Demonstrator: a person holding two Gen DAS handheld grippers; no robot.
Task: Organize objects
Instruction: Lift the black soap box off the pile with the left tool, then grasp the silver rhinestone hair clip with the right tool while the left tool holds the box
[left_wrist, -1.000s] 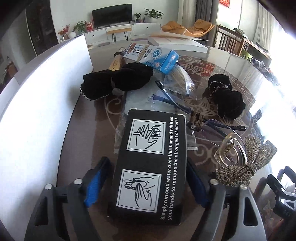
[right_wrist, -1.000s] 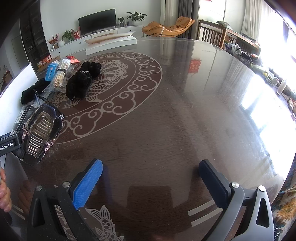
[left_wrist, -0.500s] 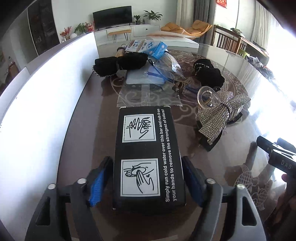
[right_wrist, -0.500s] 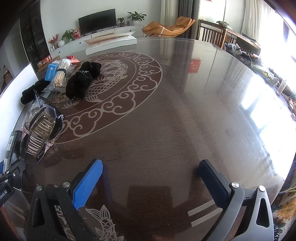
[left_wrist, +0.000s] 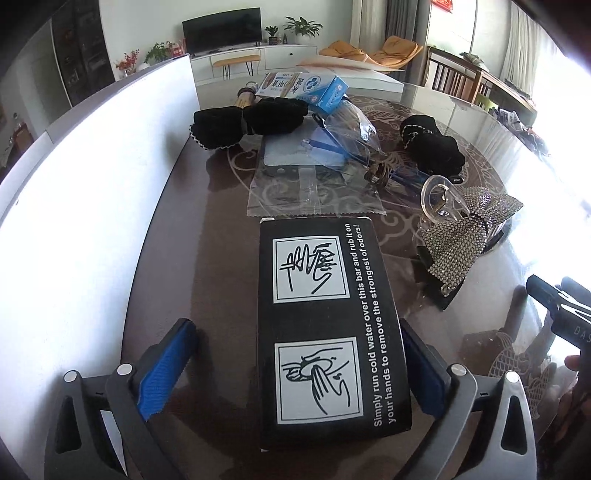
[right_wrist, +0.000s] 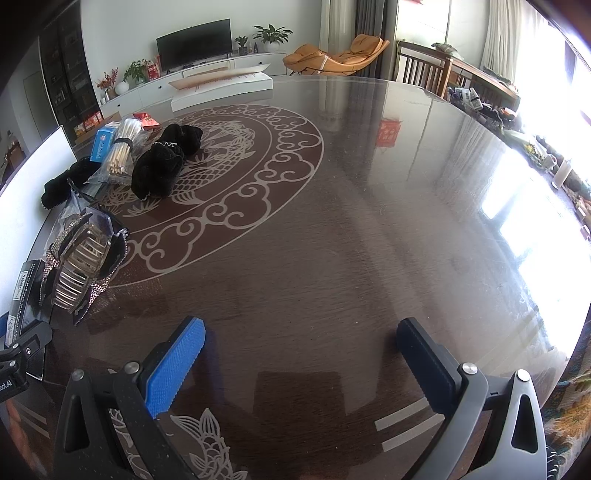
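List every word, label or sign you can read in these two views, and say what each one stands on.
"Simply run cold water over this bar and rub it on your hands to remove the strongest of odors!": black box.
"DAS", cut off: right gripper's body.
Blue and white carton: printed characters, too blurred to read.
Red tag's reflection on the table: unreadable.

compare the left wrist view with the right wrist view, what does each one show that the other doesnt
Only the left wrist view: the black box's printed top between the left claw, whose jaws are opening, and a clear plastic bag.

Only the right wrist view: the right claw, open over bare table.

Both: the rhinestone hair clip, blue carton, and black velvet bow.
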